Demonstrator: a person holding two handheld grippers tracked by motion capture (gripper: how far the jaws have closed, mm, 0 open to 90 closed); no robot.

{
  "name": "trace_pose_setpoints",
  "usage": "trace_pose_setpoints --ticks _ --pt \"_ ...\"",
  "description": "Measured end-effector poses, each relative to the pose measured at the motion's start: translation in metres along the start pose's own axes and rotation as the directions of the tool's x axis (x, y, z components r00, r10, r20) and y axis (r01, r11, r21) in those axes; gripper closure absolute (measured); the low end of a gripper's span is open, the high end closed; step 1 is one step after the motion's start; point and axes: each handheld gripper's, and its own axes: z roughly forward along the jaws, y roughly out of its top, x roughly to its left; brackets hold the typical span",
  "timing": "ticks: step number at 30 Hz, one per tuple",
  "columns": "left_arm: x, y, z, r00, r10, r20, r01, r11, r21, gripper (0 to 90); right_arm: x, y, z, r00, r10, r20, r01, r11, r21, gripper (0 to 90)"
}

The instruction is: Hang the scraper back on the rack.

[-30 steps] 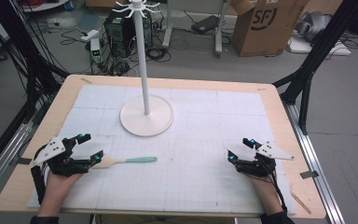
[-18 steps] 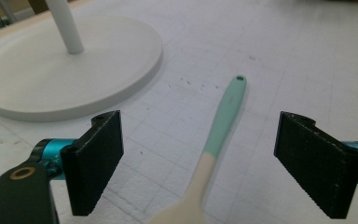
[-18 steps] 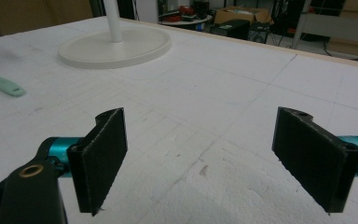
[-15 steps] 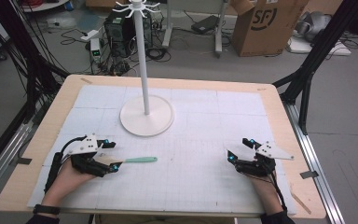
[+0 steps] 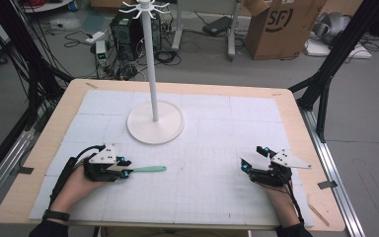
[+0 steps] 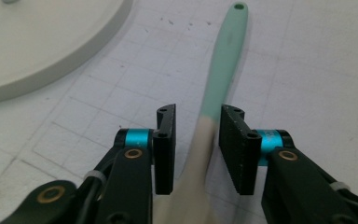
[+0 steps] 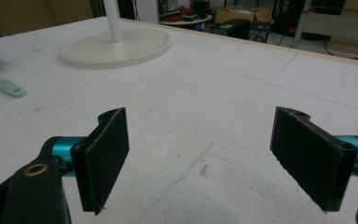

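Mint-green spatula (image 6: 223, 60) lies between the left tongs (image 6: 196, 144), jaws not yet touching.

A slim spatula (image 6: 216, 79) lies flat on the white gridded mat (image 5: 202, 148) — mint-green handle with a small hole at its tip, the other end cream. The handle points away from the left gripper (image 6: 196, 140), whose jaws flank the cream part — contact unclear.
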Motion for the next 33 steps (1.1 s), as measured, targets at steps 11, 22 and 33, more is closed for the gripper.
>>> trace_pose_setpoints --ticks 11,22,33 --pt "0.005 -0.003 0.000 0.9980 -0.027 0.057 0.028 0.9996 -0.011 79.3 0.000 0.000 0.000 1.0000 0.004 -0.007 -0.004 1.000 0.003 20.0" --pt "0.003 -0.001 -0.005 0.9950 -0.099 -0.011 0.097 0.9885 -0.116 81.1 0.000 0.000 0.000 1.0000 0.002 -0.006 -0.002 1.000 0.006 20.1" --pt "0.010 0.031 -0.052 0.9714 -0.216 -0.099 0.176 0.9351 -0.307 81.1 -0.001 0.000 0.000 1.0000 0.007 -0.004 -0.007 1.000 0.005 20.1"
